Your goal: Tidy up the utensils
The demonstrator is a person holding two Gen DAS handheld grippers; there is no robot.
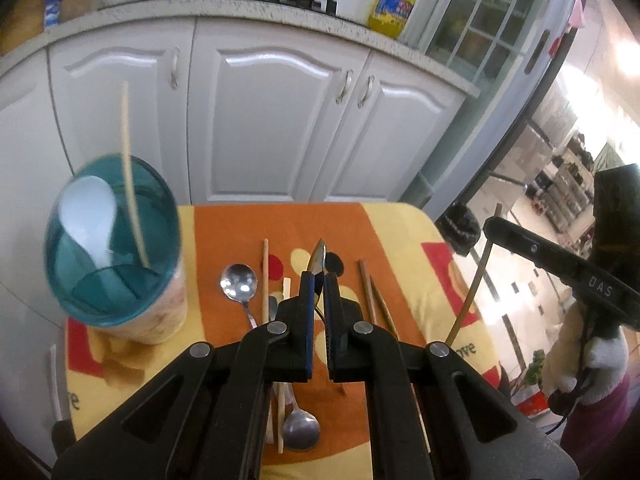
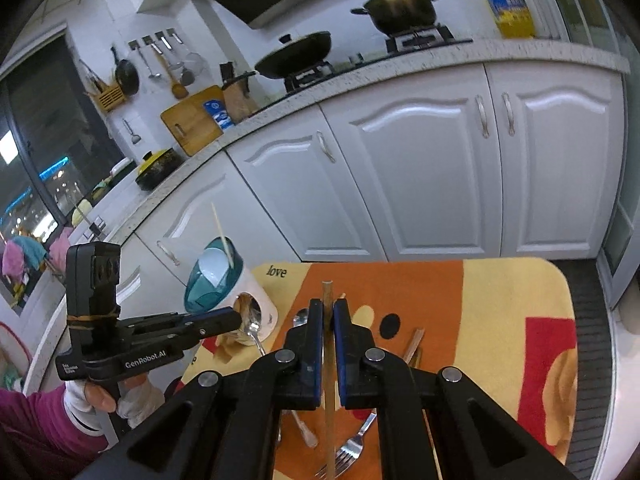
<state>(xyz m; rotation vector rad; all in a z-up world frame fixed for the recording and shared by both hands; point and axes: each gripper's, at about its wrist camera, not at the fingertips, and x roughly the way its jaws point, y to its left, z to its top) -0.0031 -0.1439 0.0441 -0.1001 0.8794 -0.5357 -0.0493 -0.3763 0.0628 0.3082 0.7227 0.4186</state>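
Note:
My left gripper (image 1: 319,280) is shut on a metal spoon (image 1: 319,257), held edge-on above the table; in the right wrist view that spoon's bowl (image 2: 249,312) sticks out of the left gripper (image 2: 236,319) next to the utensil holder. The holder (image 1: 112,248), a white cup with a teal rim (image 2: 216,280), holds a white spoon (image 1: 90,216) and a pale chopstick (image 1: 130,184). My right gripper (image 2: 328,305) is shut on a wooden chopstick (image 2: 328,360) that stands upright between the pads, lifted off the cloth. In the left wrist view the right gripper (image 1: 491,227) is at the right with that chopstick (image 1: 476,284) hanging below.
On the orange and yellow cloth (image 1: 400,232) lie a steel spoon (image 1: 239,282), a light chopstick (image 1: 265,280), brown chopsticks (image 1: 366,292), another spoon (image 1: 301,428) and a fork (image 2: 352,448). White cabinets (image 1: 276,120) stand behind the table. A gloved hand (image 2: 132,400) holds the left gripper.

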